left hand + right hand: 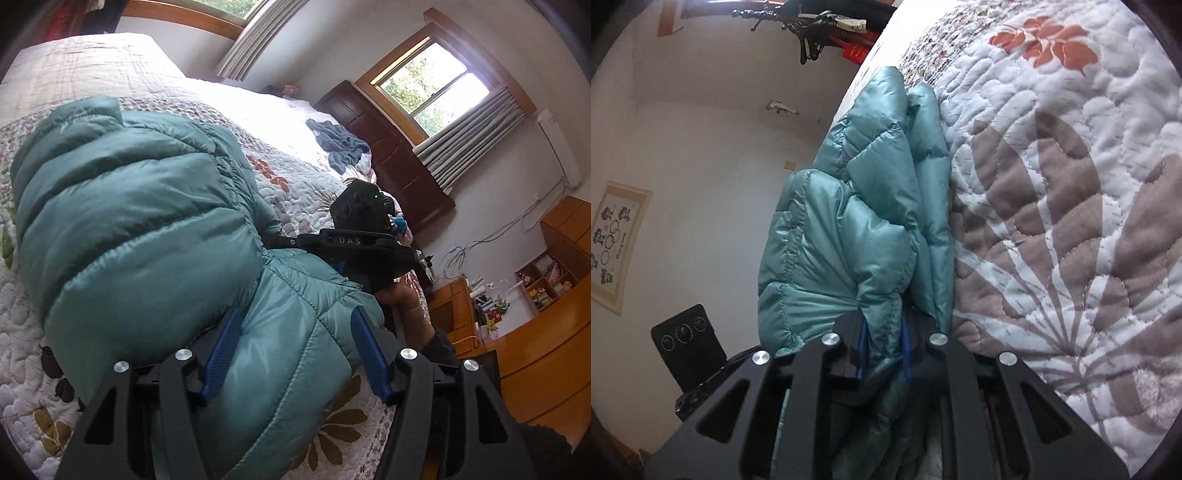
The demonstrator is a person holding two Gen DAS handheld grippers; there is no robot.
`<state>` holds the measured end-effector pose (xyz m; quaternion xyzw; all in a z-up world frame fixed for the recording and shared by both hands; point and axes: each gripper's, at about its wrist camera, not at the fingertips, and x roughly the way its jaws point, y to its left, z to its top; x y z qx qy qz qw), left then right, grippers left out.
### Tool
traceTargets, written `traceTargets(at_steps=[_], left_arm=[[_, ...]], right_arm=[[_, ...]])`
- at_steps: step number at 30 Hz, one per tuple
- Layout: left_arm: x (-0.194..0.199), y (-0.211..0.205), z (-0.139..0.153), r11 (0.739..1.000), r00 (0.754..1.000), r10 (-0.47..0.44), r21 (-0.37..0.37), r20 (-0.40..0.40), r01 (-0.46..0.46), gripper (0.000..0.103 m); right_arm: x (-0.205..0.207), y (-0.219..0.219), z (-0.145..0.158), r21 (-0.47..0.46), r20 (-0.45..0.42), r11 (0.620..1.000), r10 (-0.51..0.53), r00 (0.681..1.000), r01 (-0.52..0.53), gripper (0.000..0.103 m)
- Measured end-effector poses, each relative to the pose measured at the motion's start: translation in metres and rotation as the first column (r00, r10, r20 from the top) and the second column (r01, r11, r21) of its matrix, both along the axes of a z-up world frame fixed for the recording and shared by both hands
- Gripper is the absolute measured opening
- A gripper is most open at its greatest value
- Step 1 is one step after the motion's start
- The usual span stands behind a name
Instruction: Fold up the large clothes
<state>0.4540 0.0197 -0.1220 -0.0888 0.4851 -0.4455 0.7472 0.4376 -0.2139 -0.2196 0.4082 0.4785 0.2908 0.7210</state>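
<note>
From the left wrist, the teal puffer jacket [140,229] lies heaped on the floral quilt [295,173] of the bed; the left tool [295,350] stands spread wide, padding bulging between its blue pads. From the right wrist, the right tool [882,350] pinches a jacket fold (quilt just beside).

A floral quilt [288,173] covers the bed, a crumpled blue cloth [341,144] lying at its far side near a dark wooden headboard [391,162]. Grey curtains [469,133] hang below a window [432,85]; wooden shelves [546,273] stand right. A framed picture [615,240] hangs on the wall.
</note>
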Motion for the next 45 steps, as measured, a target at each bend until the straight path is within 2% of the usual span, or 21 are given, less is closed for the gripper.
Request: traceTargets(at_steps=[2, 4, 7, 9, 12, 15, 19, 20, 22, 23, 24, 26, 28, 30, 33, 34, 37, 39, 42, 44, 45], left_arm=[[-0.011, 0.003, 0.015, 0.999, 1.000, -0.017, -0.039, 0.026, 0.018, 0.068], [-0.024, 0.000, 0.025, 0.996, 0.998, -0.050, -0.072, 0.049, 0.054, 0.072], [-0.037, -0.015, 0.021, 0.994, 0.993, -0.096, -0.039, 0.068, 0.099, 0.072], [-0.040, -0.027, 0.011, 0.993, 0.991, -0.115, 0.007, 0.072, 0.115, 0.072], [-0.041, -0.035, -0.005, 0.991, 0.990, -0.121, 0.067, 0.079, 0.115, 0.072], [-0.039, -0.035, -0.017, 0.991, 0.991, -0.112, 0.075, 0.068, 0.107, 0.071], [-0.038, -0.034, -0.016, 0.991, 0.993, -0.108, 0.079, 0.047, 0.104, 0.071], [-0.039, -0.032, -0.011, 0.993, 0.994, -0.106, 0.063, 0.037, 0.104, 0.071], [-0.042, -0.014, 0.008, 0.997, 0.995, -0.077, -0.003, 0.056, 0.078, 0.079], [-0.046, 0.002, 0.019, 0.998, 0.996, -0.037, -0.038, 0.081, 0.041, 0.091], [-0.049, 0.018, 0.024, 0.998, 0.995, 0.002, -0.062, 0.096, 0.004, 0.098], [-0.052, 0.053, 0.028, 0.990, 0.994, 0.081, -0.125, 0.073, -0.072, 0.099], [-0.048, 0.073, 0.021, 0.977, 0.995, 0.098, -0.191, 0.012, -0.094, 0.098], [-0.046, 0.078, 0.006, 0.975, 0.994, 0.102, -0.197, -0.027, -0.105, 0.098], [-0.037, 0.078, -0.016, 0.972, 0.990, 0.110, -0.198, -0.085, -0.125, 0.097], [-0.035, 0.079, -0.021, 0.971, 0.989, 0.113, -0.200, -0.095, -0.131, 0.097], [-0.038, 0.080, -0.026, 0.969, 0.987, 0.105, -0.211, -0.121, -0.129, 0.096], [-0.042, 0.083, -0.016, 0.969, 0.989, 0.102, -0.215, -0.106, -0.124, 0.096], [-0.048, 0.104, 0.004, 0.963, 0.992, 0.120, -0.236, -0.048, -0.128, 0.098], [-0.051, 0.116, 0.004, 0.964, 0.986, 0.164, -0.209, -0.021, -0.165, 0.099], [-0.048, 0.122, -0.003, 0.962, 0.982, 0.184, -0.195, -0.042, -0.189, 0.099]], right_arm=[[-0.005, -0.003, 0.023, -0.050, 0.018, 0.999, -0.005, 1.000, 0.006, 0.029], [-0.013, -0.011, 0.058, -0.102, 0.102, 0.993, -0.051, 0.993, 0.061, 0.040], [-0.019, -0.013, 0.098, -0.110, 0.188, 0.989, -0.072, 0.980, 0.094, 0.040], [-0.014, 0.002, 0.112, -0.158, 0.217, 0.986, -0.026, 0.976, 0.062, 0.039], [0.000, 0.022, 0.104, -0.264, 0.185, 0.964, 0.030, 0.982, 0.020, 0.039], [0.019, 0.031, 0.076, -0.343, 0.122, 0.939, 0.043, 0.992, 0.001, 0.023], [0.023, 0.031, 0.056, -0.345, 0.096, 0.938, 0.018, 0.995, 0.017, 0.023], [0.020, 0.027, 0.060, -0.335, 0.098, 0.942, 0.006, 0.995, 0.028, 0.024], [0.002, 0.015, 0.078, -0.310, 0.122, 0.949, -0.017, 0.992, 0.054, 0.041], [-0.008, 0.010, 0.087, -0.300, 0.134, 0.952, -0.022, 0.991, 0.062, 0.046], [-0.019, 0.007, 0.096, -0.280, 0.147, 0.958, -0.016, 0.989, 0.058, 0.050], [-0.041, 0.006, 0.114, -0.225, 0.191, 0.974, 0.034, 0.981, 0.010, 0.050], [-0.059, 0.015, 0.124, -0.180, 0.233, 0.982, 0.096, 0.968, -0.054, 0.050], [-0.075, 0.030, 0.127, -0.190, 0.256, 0.975, 0.165, 0.952, -0.118, 0.047], [-0.075, 0.048, 0.104, -0.315, 0.209, 0.941, 0.194, 0.958, -0.122, 0.039], [-0.074, 0.048, 0.091, -0.363, 0.182, 0.925, 0.186, 0.966, -0.110, 0.040], [-0.072, 0.047, 0.064, -0.358, 0.134, 0.927, 0.166, 0.977, -0.108, 0.044], [-0.075, 0.044, 0.071, -0.353, 0.144, 0.930, 0.162, 0.976, -0.102, 0.045], [-0.077, 0.032, 0.102, -0.316, 0.202, 0.947, 0.132, 0.970, -0.063, 0.044], [-0.070, 0.023, 0.124, -0.295, 0.241, 0.955, 0.095, 0.966, -0.020, 0.044], [-0.062, 0.022, 0.131, -0.285, 0.253, 0.959, 0.088, 0.964, -0.013, 0.044]])
